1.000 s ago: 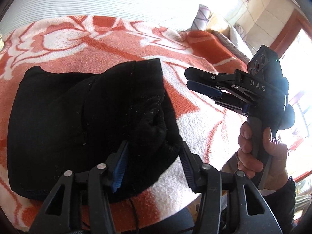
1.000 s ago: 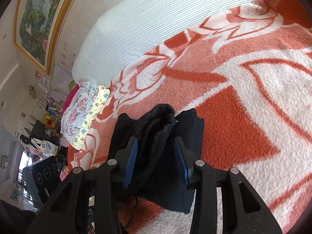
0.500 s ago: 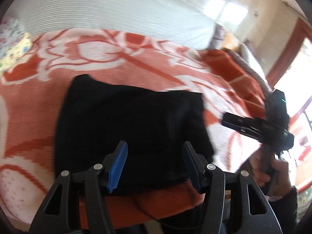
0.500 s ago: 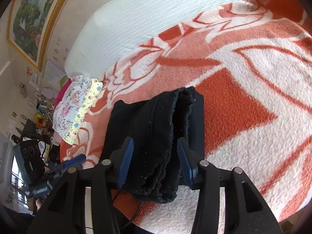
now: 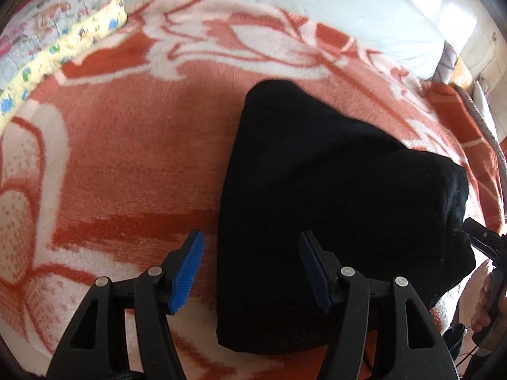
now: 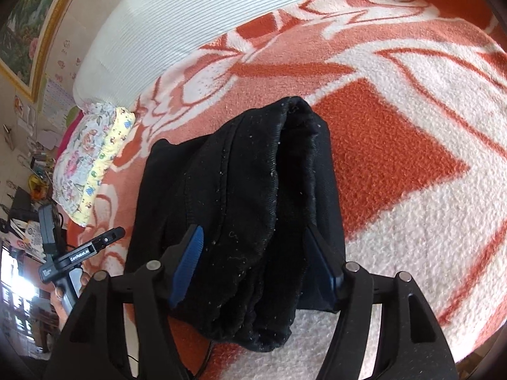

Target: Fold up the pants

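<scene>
The black pants [image 5: 332, 196] lie folded in a thick bundle on the orange-and-white blanket [image 5: 133, 145]. My left gripper [image 5: 252, 269] hangs just above the bundle's near left edge. Its jaws are opening and its blue pads [image 5: 190, 262] press on nothing. In the right wrist view the layered end of the pants [image 6: 247, 196] rests between the jaws of my right gripper [image 6: 255, 261]. Those jaws are opening too, and the cloth sags loose between them. The right gripper's tip [image 5: 478, 240] shows at the bundle's right end. A hand holds the left gripper [image 6: 95, 247] beyond the bundle's left side.
A white striped bolster [image 6: 221, 15] runs along the back of the bed. A floral pillow with a yellow edge [image 5: 47, 44] lies at the far left. The bed's near edge runs just below the pants. A framed painting [image 6: 22, 22] hangs on the wall.
The right gripper's jaws have spread and let the raised fold drop, so the pants now lie flat. My left gripper has slid from the middle of the pants to their left edge.
</scene>
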Demonstrator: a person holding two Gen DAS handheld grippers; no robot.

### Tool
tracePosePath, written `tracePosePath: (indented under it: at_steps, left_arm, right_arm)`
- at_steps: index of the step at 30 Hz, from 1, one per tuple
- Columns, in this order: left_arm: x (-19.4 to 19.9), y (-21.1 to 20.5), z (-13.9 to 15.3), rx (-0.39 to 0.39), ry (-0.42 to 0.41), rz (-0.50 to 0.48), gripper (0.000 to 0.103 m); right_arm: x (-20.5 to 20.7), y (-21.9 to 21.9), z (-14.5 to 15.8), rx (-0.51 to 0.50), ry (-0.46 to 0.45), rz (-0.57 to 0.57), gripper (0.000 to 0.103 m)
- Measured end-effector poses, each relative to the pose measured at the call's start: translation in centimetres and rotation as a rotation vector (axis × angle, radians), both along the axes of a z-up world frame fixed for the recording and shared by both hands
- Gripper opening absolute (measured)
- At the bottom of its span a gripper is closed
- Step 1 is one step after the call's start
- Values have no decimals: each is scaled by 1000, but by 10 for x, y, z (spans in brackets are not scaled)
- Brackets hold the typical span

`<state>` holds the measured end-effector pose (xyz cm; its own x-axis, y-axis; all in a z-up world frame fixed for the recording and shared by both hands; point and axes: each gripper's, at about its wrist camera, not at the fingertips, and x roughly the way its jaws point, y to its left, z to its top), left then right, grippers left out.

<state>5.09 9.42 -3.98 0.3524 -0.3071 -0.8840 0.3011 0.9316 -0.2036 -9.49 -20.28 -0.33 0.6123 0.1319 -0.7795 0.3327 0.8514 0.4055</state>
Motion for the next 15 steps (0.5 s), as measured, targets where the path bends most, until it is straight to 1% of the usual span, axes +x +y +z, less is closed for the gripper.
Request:
tracePosePath:
  at_steps: [1, 2, 3, 4, 5, 6, 7, 8, 9, 10, 11, 13, 15]
  left_arm:
    - [3, -1, -6, 8, 25, -1, 63]
    - [6, -3, -13, 13, 51, -7, 63]
    - [9, -7, -21, 19, 77, -15, 63]
    - [10, -10, -27, 28, 95, -19, 61]
    - [10, -13, -33, 32, 108, -27, 56]
    - [8, -14, -34, 38, 102, -28, 52]
    - [7, -16, -33, 48, 85, -23, 41]
    - [6, -17, -29, 51, 74, -27, 34]
    - [6, -18, -23, 37, 73, -31, 21]
    - [7, -17, -16, 10, 77, -33, 17]
    - [8, -16, -10, -13, 76, -33, 17]
    - [7, -15, 9, -50, 47, -36, 17]
    - [5, -17, 19, -54, 13, -40, 17]
  right_arm:
    - [2, 3, -1, -12, -3, 11, 55]
    - [6, 6, -2, -25, -1, 25, 39]
    - [9, 9, -5, -34, 9, 36, 33]
    - [12, 11, -7, -52, 18, 34, 31]
    - [14, 12, -8, -70, 21, 34, 26]
    - [15, 13, -7, -84, 19, 37, 24]
    - [16, 12, -5, -88, 7, 39, 20]
    - [17, 12, -3, -91, -5, 41, 17]
    - [17, 12, 2, -105, -22, 44, 16]
    - [19, 12, 10, -126, -39, 50, 15]
    - [21, 12, 17, -147, -54, 52, 14]
    - [26, 13, 37, -197, -95, 55, 13]
    - [31, 13, 51, -260, -121, 57, 13]
